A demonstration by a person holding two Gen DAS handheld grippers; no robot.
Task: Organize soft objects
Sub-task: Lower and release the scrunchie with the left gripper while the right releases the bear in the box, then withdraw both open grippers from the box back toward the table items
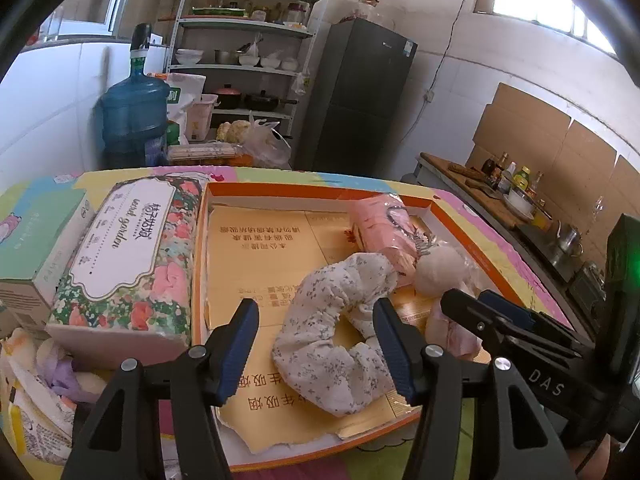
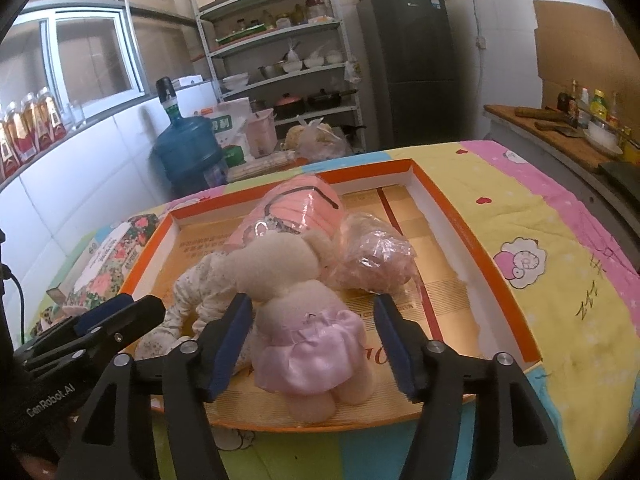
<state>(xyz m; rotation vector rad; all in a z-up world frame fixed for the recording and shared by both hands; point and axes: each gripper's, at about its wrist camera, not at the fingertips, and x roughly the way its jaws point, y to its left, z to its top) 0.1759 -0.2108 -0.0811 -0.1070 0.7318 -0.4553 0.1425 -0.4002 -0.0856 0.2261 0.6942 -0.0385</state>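
Kitchen table's orange tray (image 1: 400,194) holds floral cloth (image 1: 332,320) and plush toy (image 2: 304,320); left gripper (image 1: 316,348) and right gripper (image 2: 312,344) gape unclamped.

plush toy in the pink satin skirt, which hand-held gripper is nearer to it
Right. The right hand-held gripper straddles the plush toy in the pink satin skirt; the left hand-held gripper sits beside it, around the floral fabric roll.

You only get the plush toy (image 1: 439,271) in bits from the left wrist view, since the right gripper (image 1: 476,304) covers its body. The print on the shallow box (image 2: 472,240) lining is too blurry for you to read. The tissue pack (image 2: 110,264) is half hidden behind the box wall, and the shelf (image 1: 244,40) jars are too small to make out.
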